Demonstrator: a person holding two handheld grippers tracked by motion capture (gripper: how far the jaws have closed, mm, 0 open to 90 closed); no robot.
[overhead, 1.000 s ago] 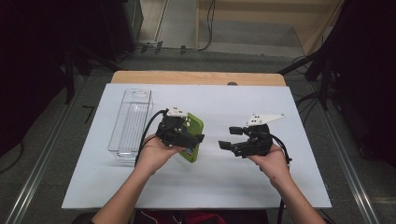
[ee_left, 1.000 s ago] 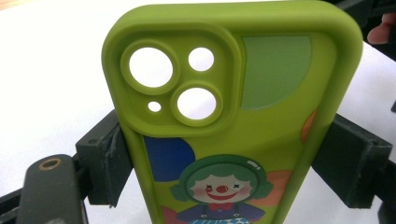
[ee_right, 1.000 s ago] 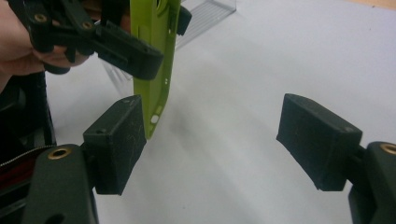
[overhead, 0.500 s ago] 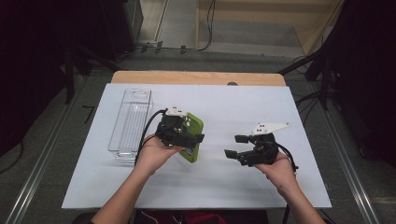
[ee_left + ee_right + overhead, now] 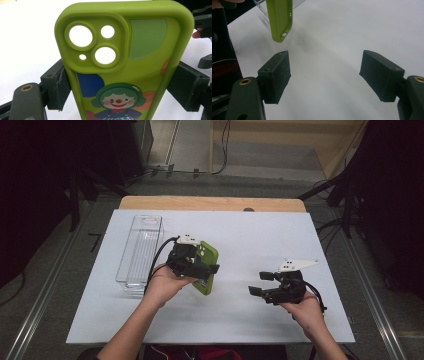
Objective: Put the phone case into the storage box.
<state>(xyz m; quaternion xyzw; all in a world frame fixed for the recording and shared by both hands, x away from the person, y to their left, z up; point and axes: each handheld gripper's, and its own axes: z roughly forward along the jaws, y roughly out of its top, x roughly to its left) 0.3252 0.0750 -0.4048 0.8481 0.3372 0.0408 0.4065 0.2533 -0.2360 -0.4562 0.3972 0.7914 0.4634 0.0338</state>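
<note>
Green silicone, by the look of it: the phone case (image 5: 125,62) is clamped across its long edges between the jaws of the left gripper (image 5: 196,265), held clear of the white table sheet (image 5: 240,235), just right of the clear plastic bin (image 5: 140,247). The left gripper view shows the camera cut-outs and a printed clown on its back; the right gripper view catches the case (image 5: 280,18) edge-on, its lower end hanging free above the sheet.

Empty and thin-walled, it is probably very light and rather soft, so it could bow or twist if squeezed hard across the middle. Its matte rubbery skin should give the pads good friction. The firmest places to take it are likely the side rails, or the thick raised frame around the lens holes.

Off to the right, the right gripper (image 5: 264,287) is spread wide with nothing between its jaws, well apart from the case.
</note>
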